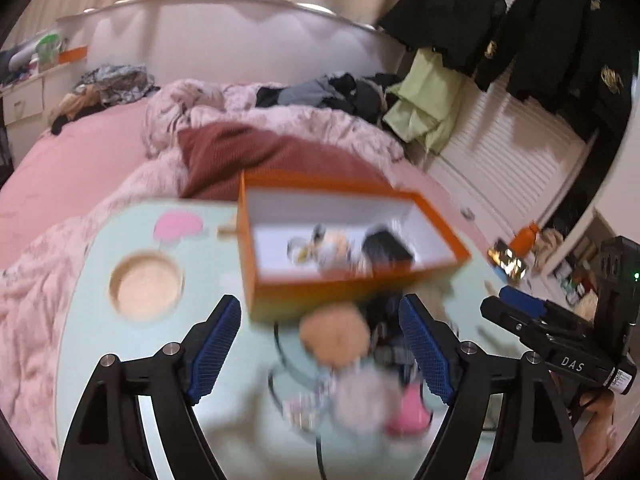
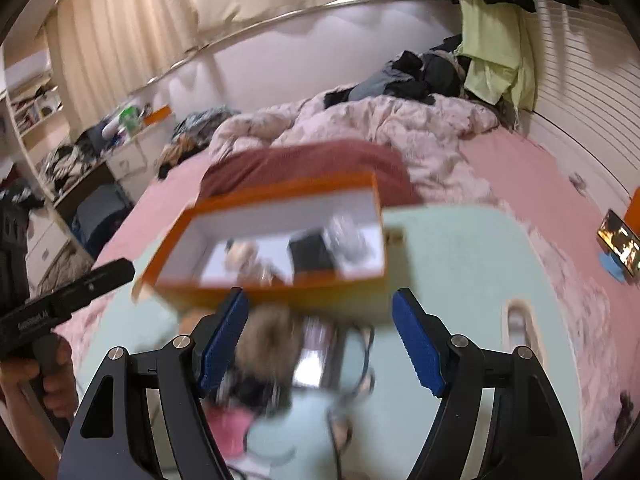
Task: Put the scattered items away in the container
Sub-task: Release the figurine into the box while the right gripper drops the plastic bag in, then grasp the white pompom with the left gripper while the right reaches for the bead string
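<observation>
An orange box (image 1: 280, 300) with a white inside stands on the mint-green table (image 1: 96, 320), holding a black item (image 1: 386, 250) and small blurred pieces. In front of it lie a tan fluffy ball (image 1: 334, 336), a greyish fluffy ball (image 1: 362, 404), a pink item (image 1: 408, 412) and a black cable (image 1: 278, 356). My left gripper (image 1: 320, 344) hangs open over this pile, pads apart from it. In the right wrist view my right gripper (image 2: 320, 344) is open above the tan ball (image 2: 268, 340), a shiny dark rectangular item (image 2: 316, 356) and the pink item (image 2: 230, 420), near the box (image 2: 280, 296).
The table sits on a bed with a pink duvet (image 1: 52, 320) and a maroon cloth (image 1: 256, 152) behind the box. A round wooden hollow (image 1: 146, 286) is in the table's left part. A lit phone (image 2: 620, 240) stands at the right. A hand (image 2: 48, 376) holds the left gripper.
</observation>
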The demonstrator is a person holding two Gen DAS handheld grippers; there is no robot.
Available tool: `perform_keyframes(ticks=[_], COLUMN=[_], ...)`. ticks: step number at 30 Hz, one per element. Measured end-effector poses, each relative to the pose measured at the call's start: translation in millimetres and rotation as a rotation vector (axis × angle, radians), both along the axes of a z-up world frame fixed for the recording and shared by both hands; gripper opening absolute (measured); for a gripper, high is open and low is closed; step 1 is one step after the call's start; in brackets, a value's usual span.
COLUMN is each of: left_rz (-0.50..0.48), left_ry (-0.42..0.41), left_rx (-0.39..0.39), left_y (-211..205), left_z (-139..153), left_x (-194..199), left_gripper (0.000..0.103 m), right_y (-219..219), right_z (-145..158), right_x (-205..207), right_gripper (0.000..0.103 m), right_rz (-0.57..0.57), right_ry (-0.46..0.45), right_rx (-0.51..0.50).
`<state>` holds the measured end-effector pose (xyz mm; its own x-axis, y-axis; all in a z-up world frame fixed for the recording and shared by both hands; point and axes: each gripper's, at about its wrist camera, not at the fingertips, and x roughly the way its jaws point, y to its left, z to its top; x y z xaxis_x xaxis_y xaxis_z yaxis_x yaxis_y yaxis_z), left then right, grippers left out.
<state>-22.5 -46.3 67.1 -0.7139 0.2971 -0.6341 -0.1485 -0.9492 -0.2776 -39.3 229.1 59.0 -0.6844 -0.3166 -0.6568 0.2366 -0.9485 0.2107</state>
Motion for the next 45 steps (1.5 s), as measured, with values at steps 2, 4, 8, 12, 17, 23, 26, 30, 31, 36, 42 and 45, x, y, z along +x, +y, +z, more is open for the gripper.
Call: perform_keyframes(ticks=[2,4,8,12,17,23,26,30,31,36,42,45], left_rz=[-0.028,-0.051,0.006,0.011,-0.008,0.0,-0.09,-0.156,-0.169,-0.212,-0.239,-0.263], left_ry=[-0.019,-0.038,-0.032,-0.047,-0.043,0.126,0.164,0.145,0.14,0.079,0.009,-0.027], left_rx=[-0.01,-0.061,-0.174,-0.233,-0.272,-0.207,-0.195,-0.234,-0.235,-0.254,-0.157,-0.132], left_y=[6,16,25,28,36,36,47,62,64,73,64,65], left_z=[-15,-31,-53,-65,-66,-35,-24,-32,-34,-50,-53,-59], left_x=[21,39,53,53,55,63,55,36,33,21,21,27], left_gripper=[0.081,0.081,0.081,0.087,0.09,0.08,0.067,0.058,0.048,0.024,0.031,0.068], right_y=[-4,-9,-17,-20,-20,-18,-19,-16,-12,-3,-5,-6], right_z=[-9,-20,-38,-58,-64,-65,-65,-66,-65,-64,-63,-64], right_x=[15,29,45,43,39,40,40,42,42,42,42,43], right_gripper=[0.074,0.074,0.074,0.075,0.1,0.102,0.102,0.102,0.102,0.102,0.102,0.102], right_rz=[0.011,0.009,0.013,0.008,-0.02,-0.02,-0.021,-0.041,-0.053,-0.076,-0.074,-0.075], right_ry=[-0.008,-0.014,-0.036,-0.109,-0.102,-0.101,-0.1,-0.098,-0.098,-0.096,-0.095,-0.094], right_rx=[0.039,0.092,0.163,0.194,0.237,0.231,0.231,0.218,0.208,0.164,0.167,0.167])
